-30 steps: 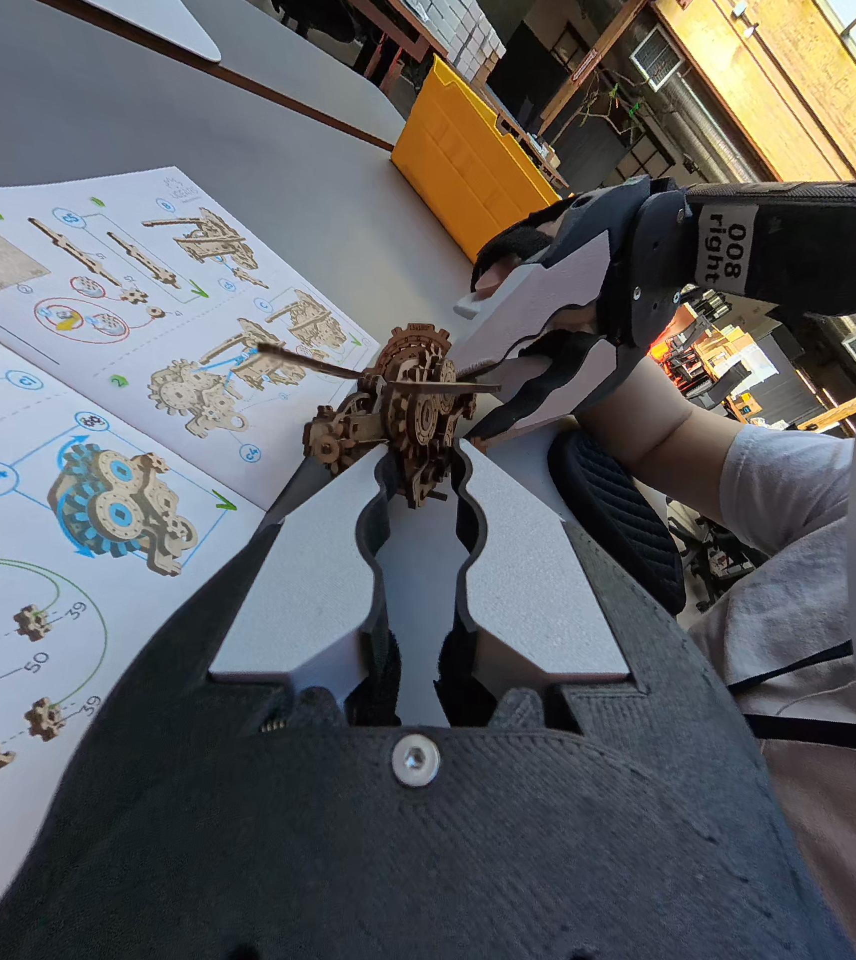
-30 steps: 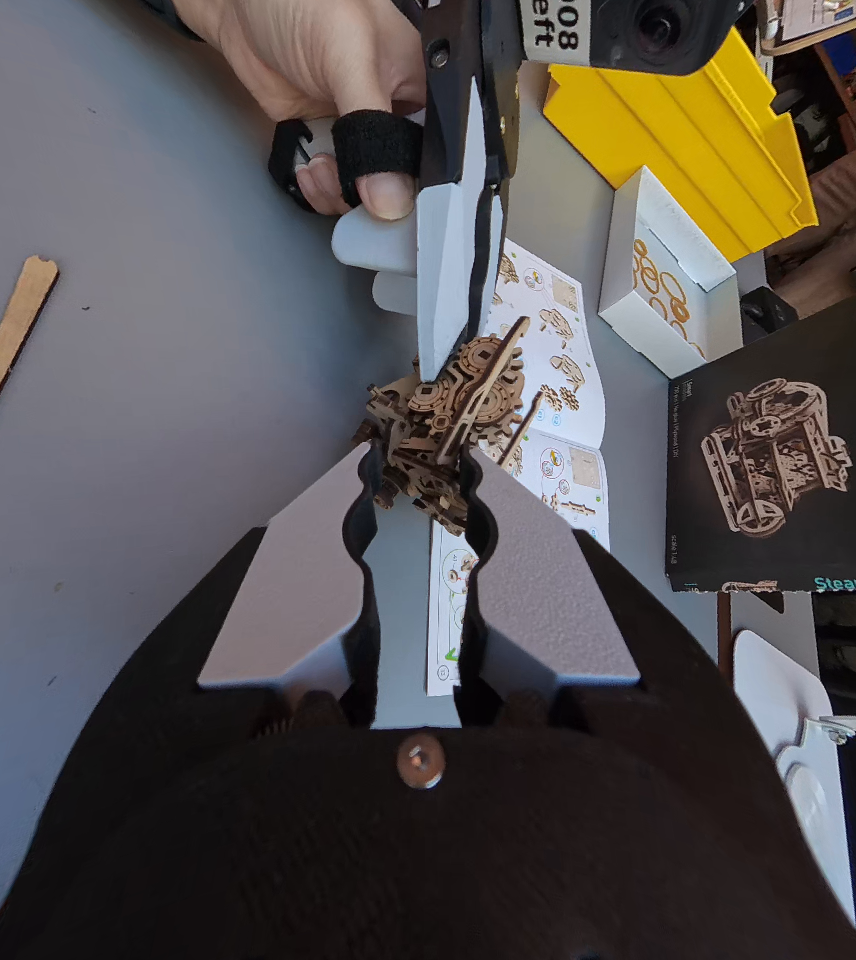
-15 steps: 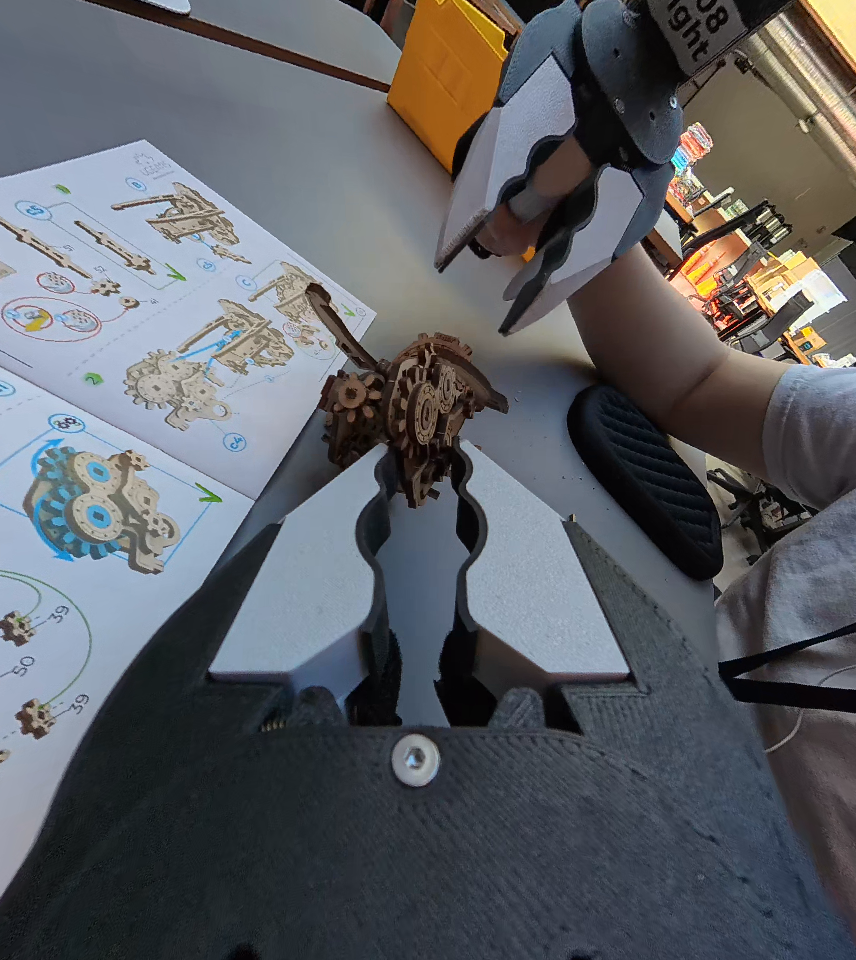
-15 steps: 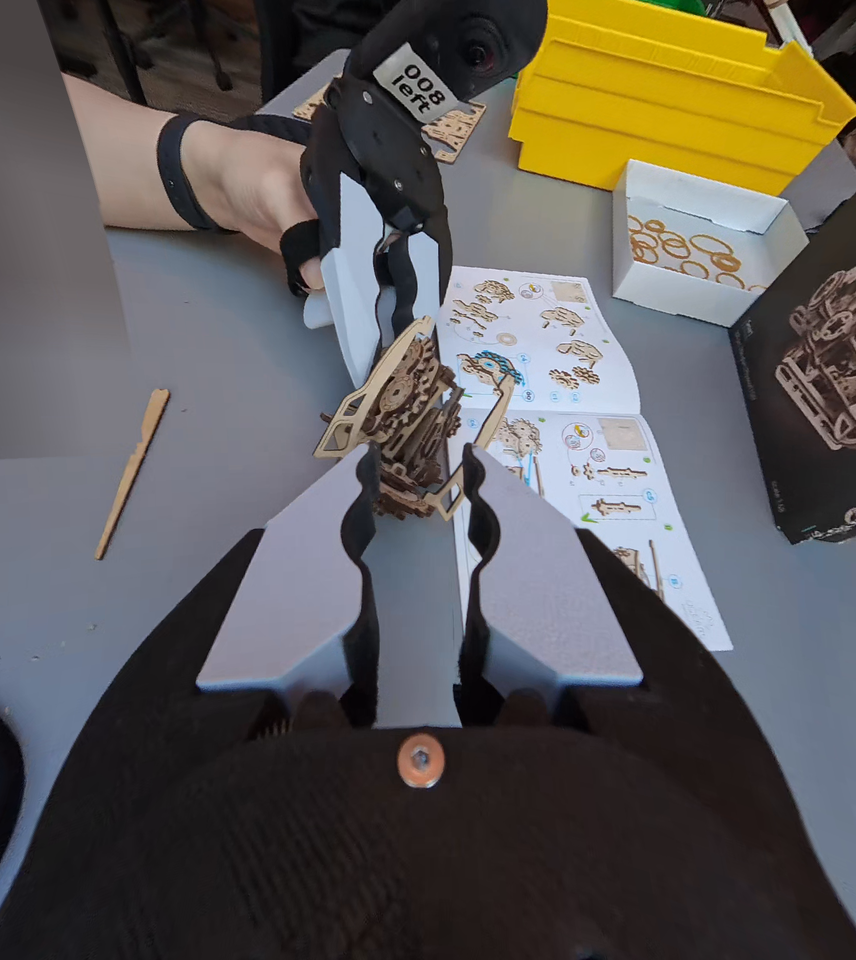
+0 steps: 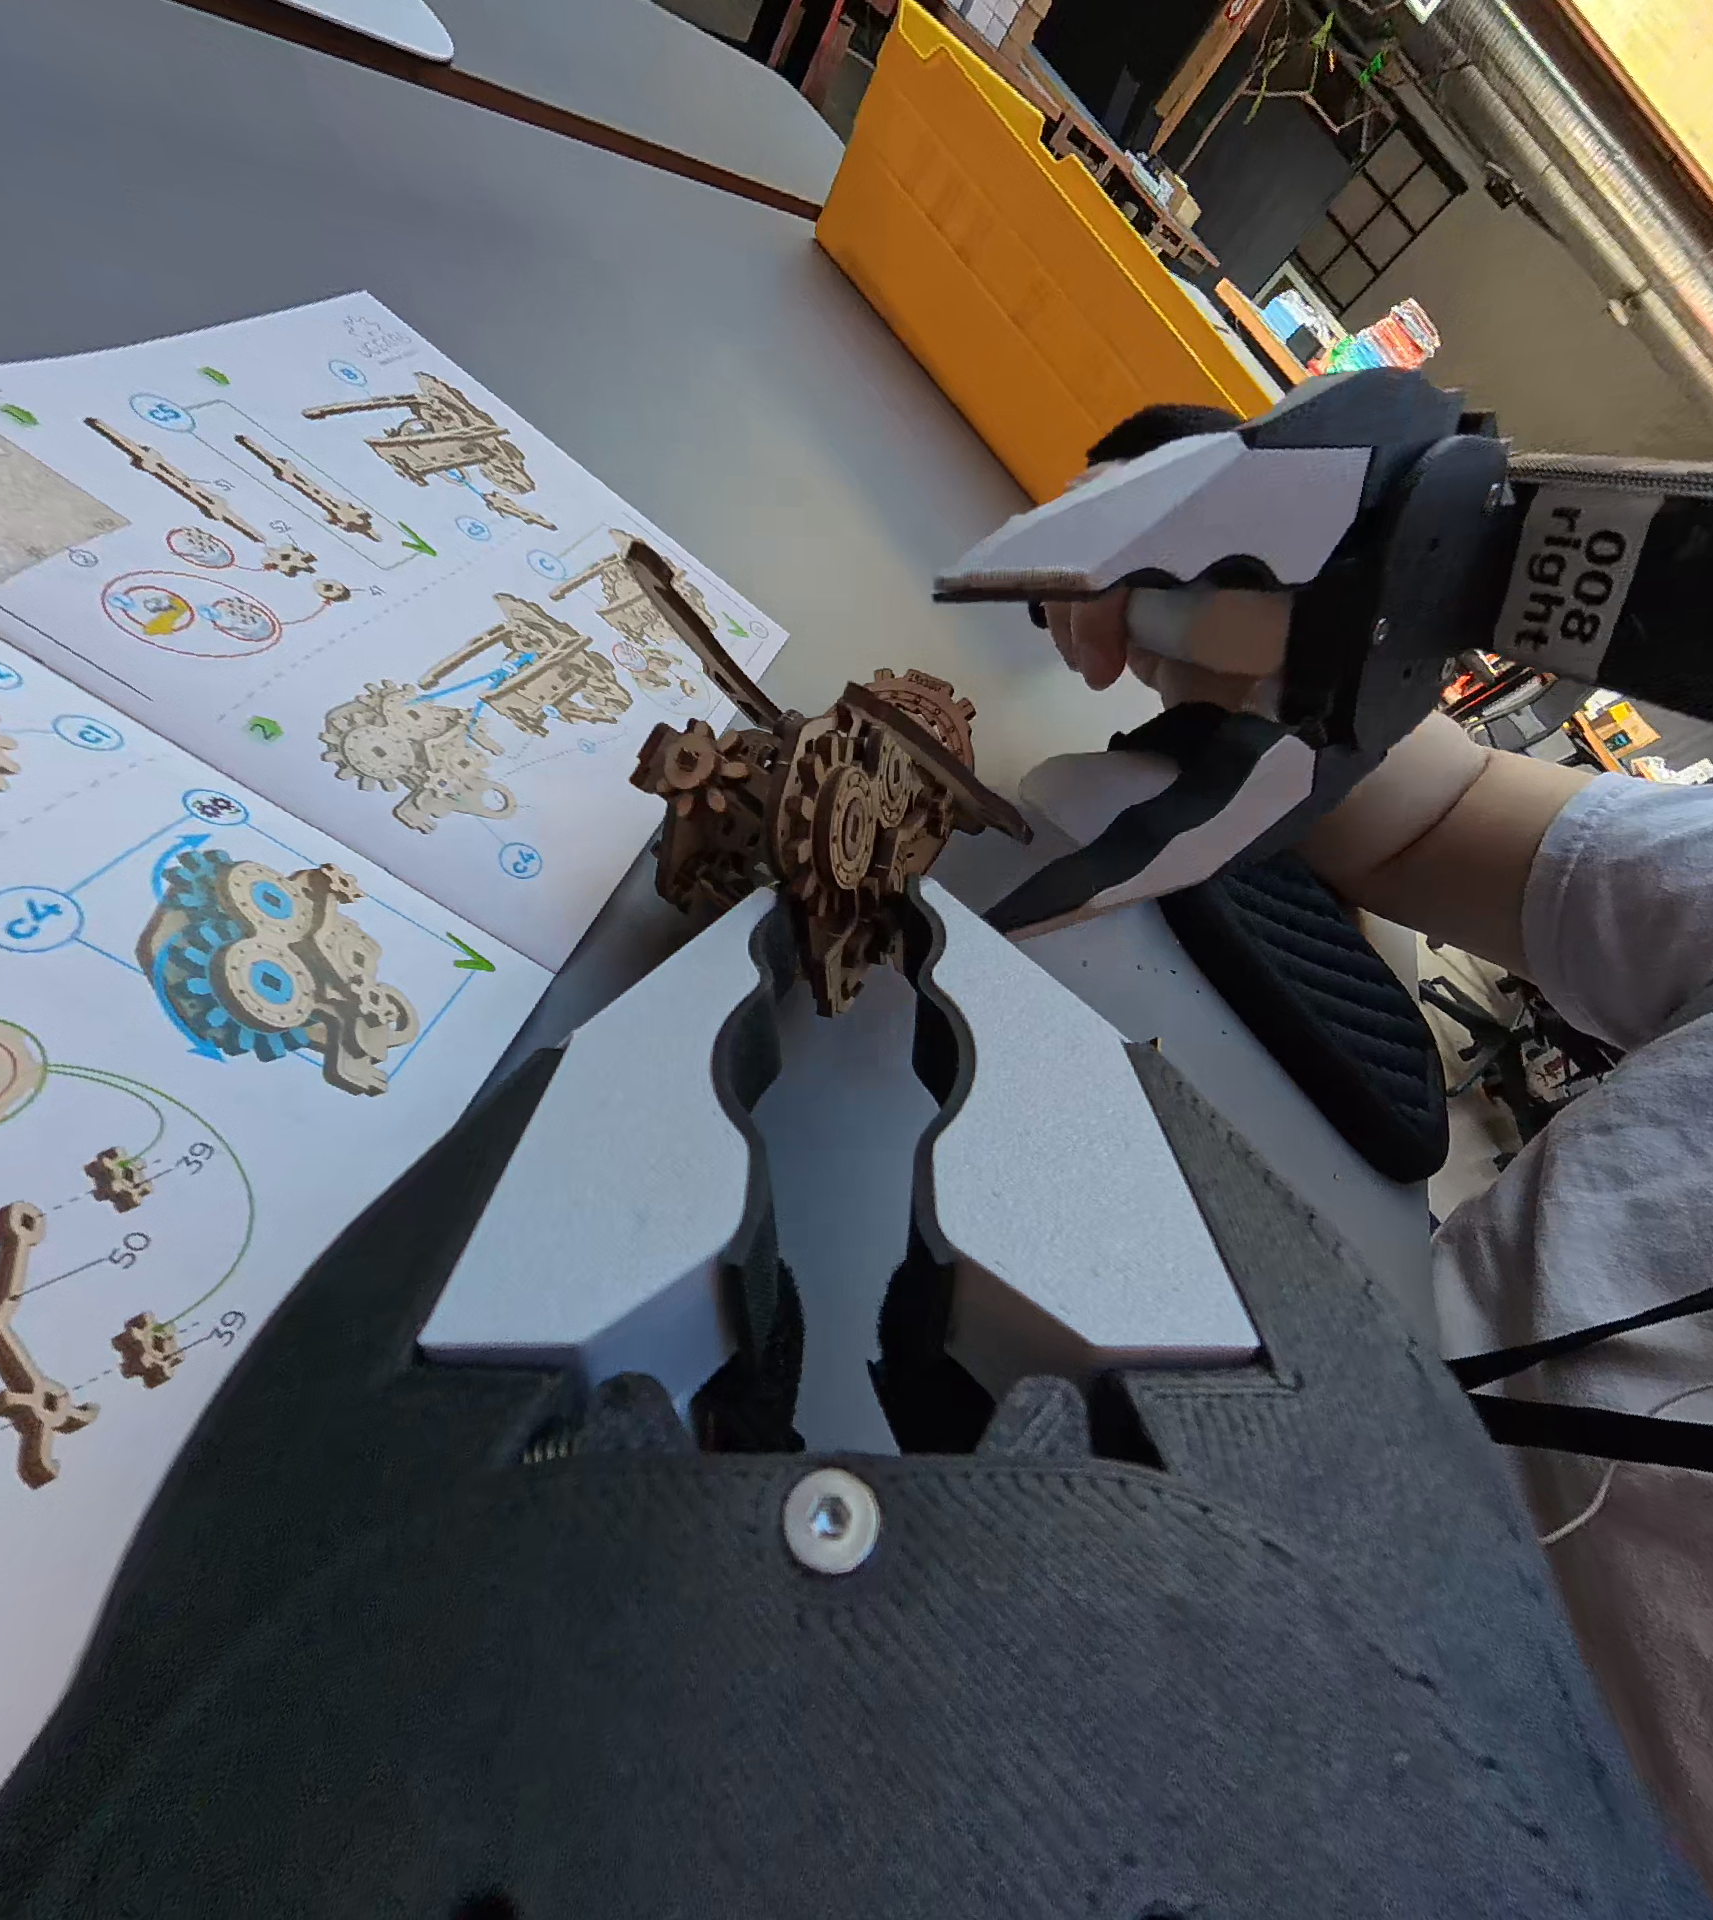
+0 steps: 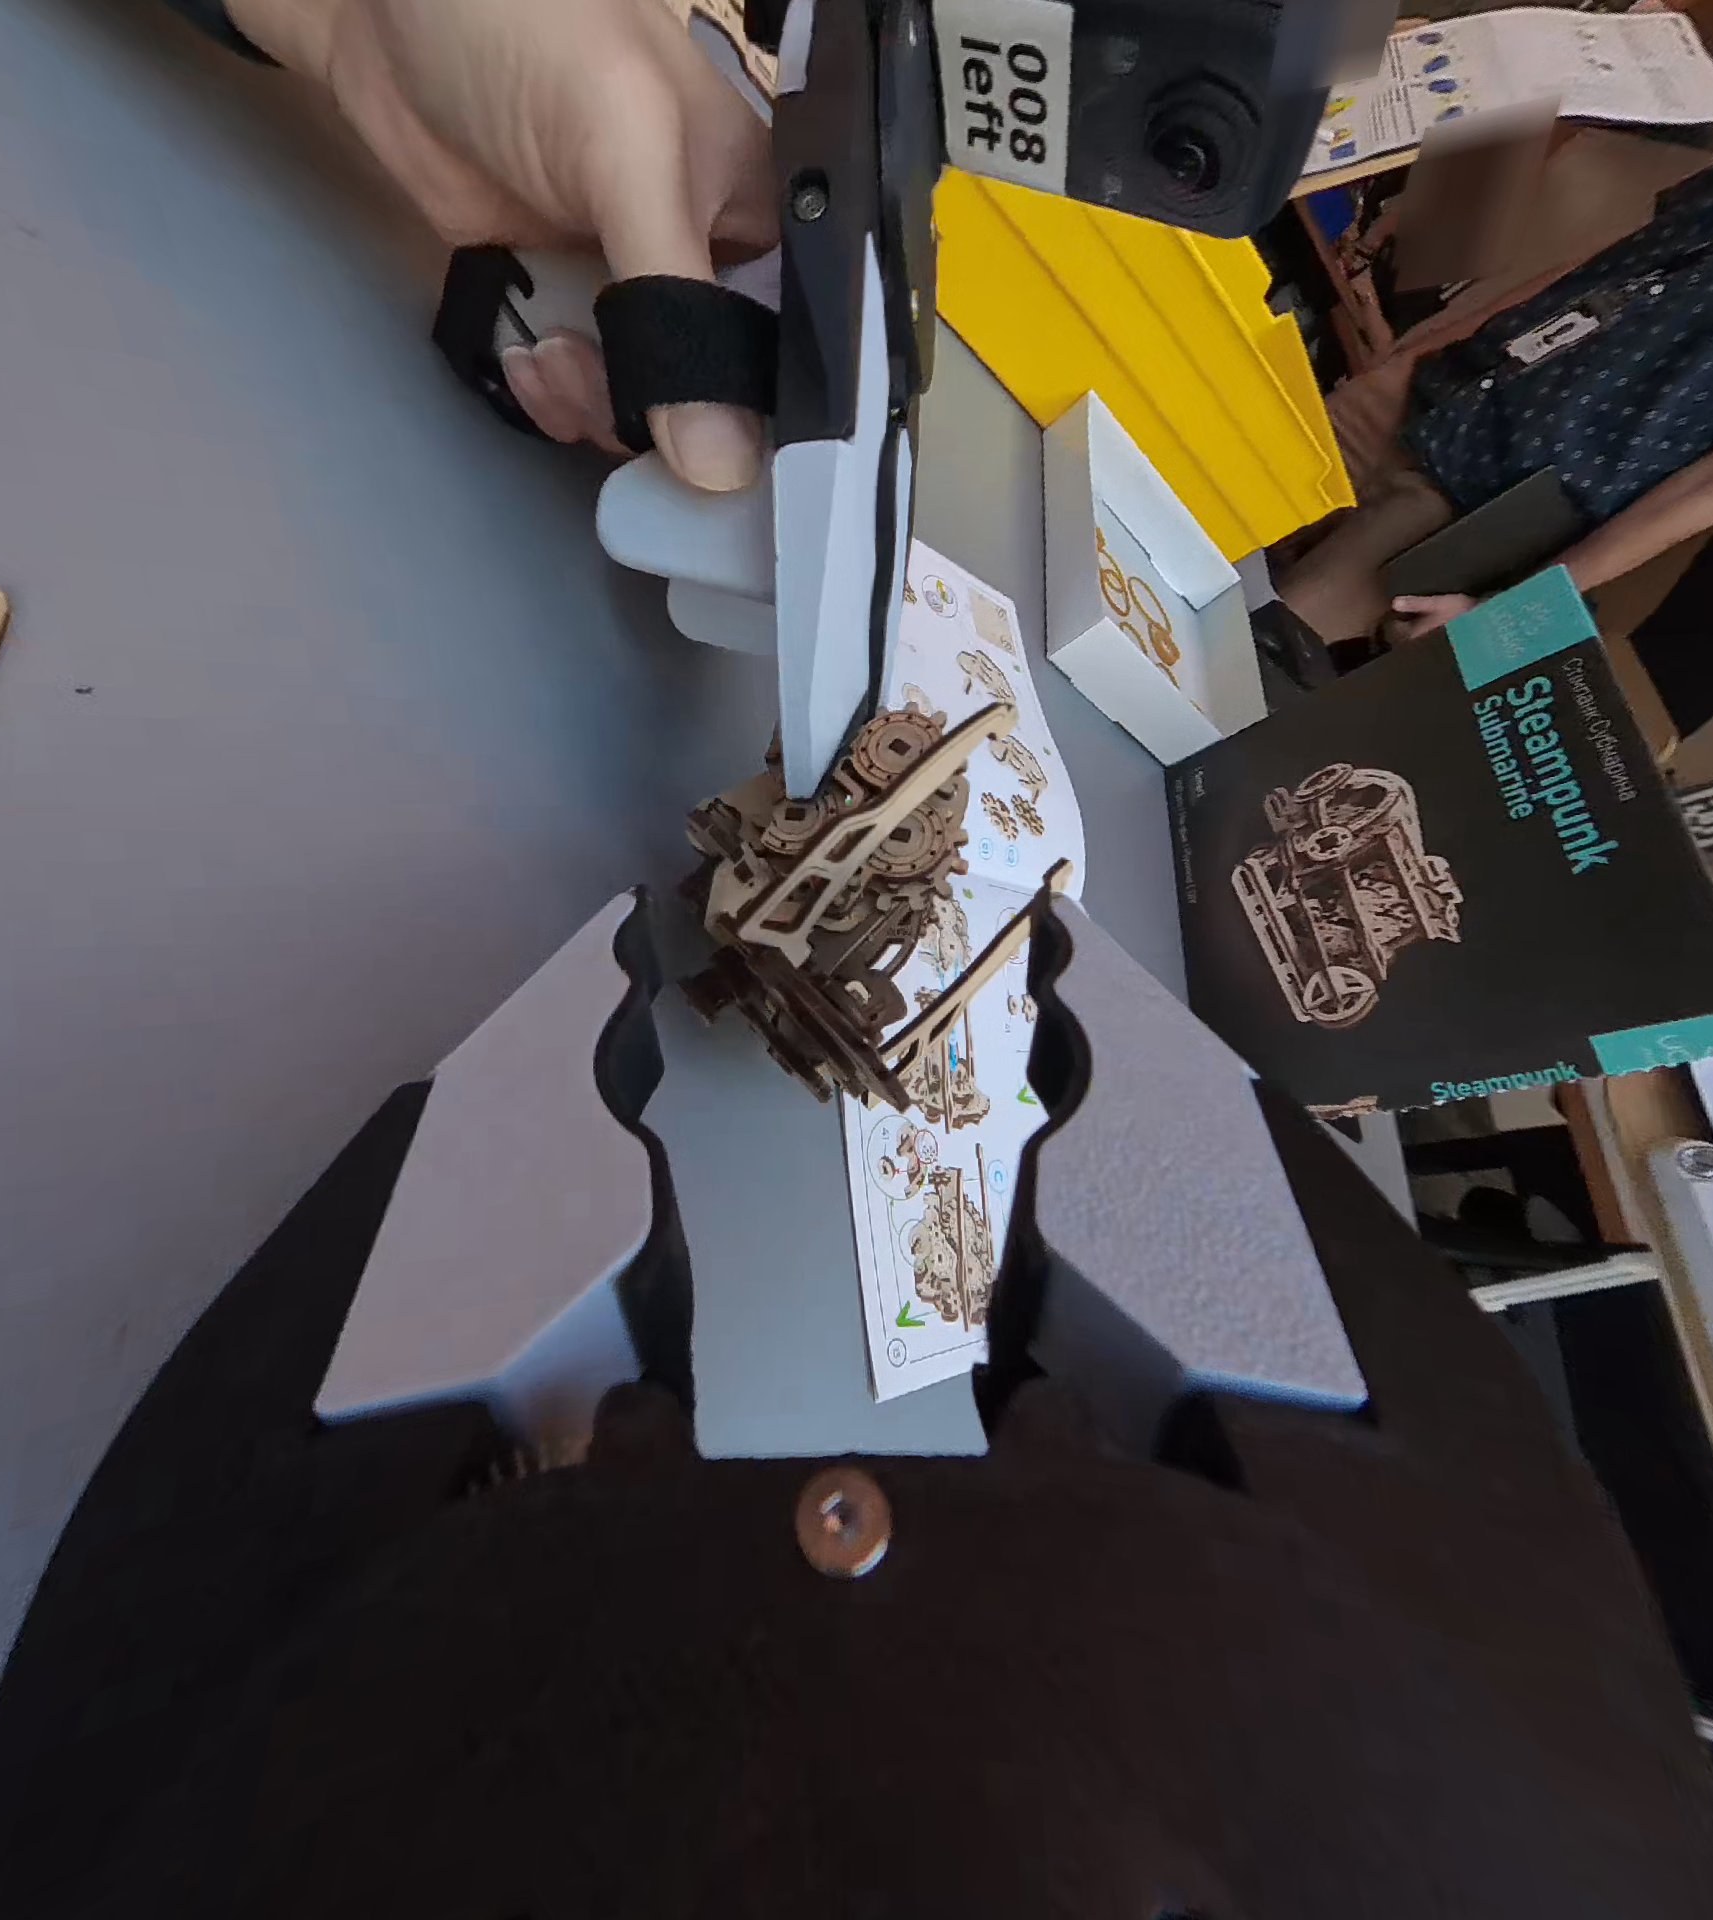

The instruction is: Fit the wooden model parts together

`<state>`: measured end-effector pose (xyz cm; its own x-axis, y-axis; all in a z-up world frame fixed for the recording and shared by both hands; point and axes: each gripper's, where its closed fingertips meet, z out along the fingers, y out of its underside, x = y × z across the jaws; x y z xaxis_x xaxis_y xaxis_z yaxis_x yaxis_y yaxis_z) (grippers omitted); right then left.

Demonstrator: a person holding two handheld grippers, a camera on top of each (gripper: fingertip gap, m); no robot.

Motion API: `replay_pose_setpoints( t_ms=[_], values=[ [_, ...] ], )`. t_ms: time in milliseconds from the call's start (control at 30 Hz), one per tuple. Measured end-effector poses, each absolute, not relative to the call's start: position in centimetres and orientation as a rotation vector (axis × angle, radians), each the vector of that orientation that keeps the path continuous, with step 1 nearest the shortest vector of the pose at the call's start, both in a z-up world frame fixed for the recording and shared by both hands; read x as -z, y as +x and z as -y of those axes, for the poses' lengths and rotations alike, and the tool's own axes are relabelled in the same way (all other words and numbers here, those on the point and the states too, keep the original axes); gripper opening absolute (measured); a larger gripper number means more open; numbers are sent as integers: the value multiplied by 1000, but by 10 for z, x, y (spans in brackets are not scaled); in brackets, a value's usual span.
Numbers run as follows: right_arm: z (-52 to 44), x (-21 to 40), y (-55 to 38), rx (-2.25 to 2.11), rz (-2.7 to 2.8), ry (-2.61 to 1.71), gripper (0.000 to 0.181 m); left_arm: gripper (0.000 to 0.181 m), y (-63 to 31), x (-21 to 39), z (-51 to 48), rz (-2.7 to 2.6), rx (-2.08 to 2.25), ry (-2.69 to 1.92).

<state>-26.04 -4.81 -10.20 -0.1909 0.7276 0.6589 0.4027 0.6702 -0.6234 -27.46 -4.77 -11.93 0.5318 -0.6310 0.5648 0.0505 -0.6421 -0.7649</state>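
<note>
left claw [image 5: 844, 914] clamped tight on the wooden gear model [image 5: 810, 821] right at its tips, right claw [image 6: 836, 914] spread wide around the model's far side, gripping nothing, instruction booklet [image 5: 208, 779] flat on the grey desk [image 5: 540, 260] under both

A workshop: yellow bins [image 5: 1018, 281], exposed ducting [image 5: 1600, 218], cluttered shelves [image 5: 1371, 343] behind a grey worktable [image 5: 623, 343].
</note>
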Motion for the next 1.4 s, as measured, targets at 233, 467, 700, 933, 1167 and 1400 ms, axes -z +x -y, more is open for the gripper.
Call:
replay_pose_setpoints(
  t_ms=[233, 467, 700, 933, 1167, 1400],
  values=[
    [41, 115, -270, -239, 1796, -1001, 51, 18, -277, 120, 45, -450, 1130, -2017],
    [36, 132, -270, -201, 1838, -1056, 53, 18, -277, 120, 45, -446, 1124, -2016],
    [27, 117, -265, -244, 1792, -1036, 52, 18, -277, 118, 44, -453, 1101, -2004],
    [29, 115, -268, -210, 1806, -946, 51, 19, -278, 120, 46, -449, 1091, -2018],
    [28, 113, -272, -192, 1843, -851, 56, 19, -280, 121, 48, -518, 1049, -2067],
    [33, 112, -279, -183, 1940, -678, 63, 19, -280, 123, 48, -491, 1102, -2070]
  ],
)
